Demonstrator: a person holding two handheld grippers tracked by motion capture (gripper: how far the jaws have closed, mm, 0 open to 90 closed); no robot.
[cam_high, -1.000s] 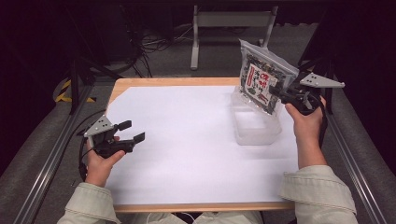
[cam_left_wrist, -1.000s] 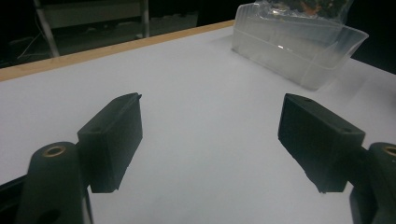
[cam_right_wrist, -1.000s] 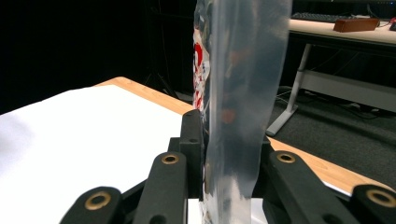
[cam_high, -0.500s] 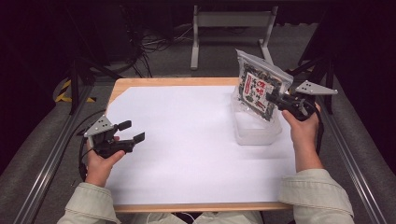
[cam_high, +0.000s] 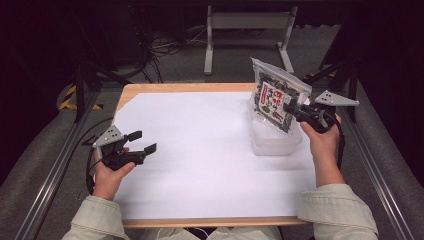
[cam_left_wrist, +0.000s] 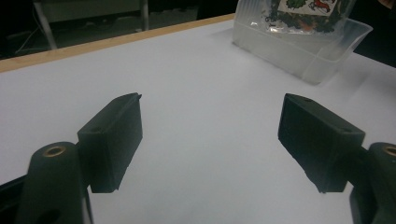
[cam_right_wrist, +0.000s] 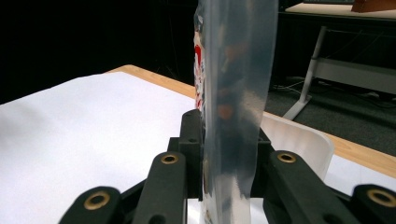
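Observation:
A clear plastic bag (cam_high: 272, 97) with a red, black and white printed label stands upright, its lower end inside a clear plastic tub (cam_high: 274, 141) at the right of the white sheet. My right gripper (cam_high: 289, 108) is shut on the bag's edge; in the right gripper view the bag (cam_right_wrist: 232, 98) rises edge-on between the two black jaws. My left gripper (cam_high: 141, 142) hovers over the sheet's left side, open, nothing between its jaws. In the left gripper view the tub (cam_left_wrist: 308, 50) with the bag (cam_left_wrist: 310, 10) in it sits at the upper right.
A white sheet (cam_high: 200, 150) covers most of the wooden table (cam_high: 185, 88). Metal rails (cam_high: 45, 175) run along both sides of the table. Behind the far edge stands a grey frame (cam_high: 245, 22) and loose cables on the floor.
The right gripper has come down and slightly left with the bag, so the bag's lower end now sits in the tub. The left gripper has stayed in place.

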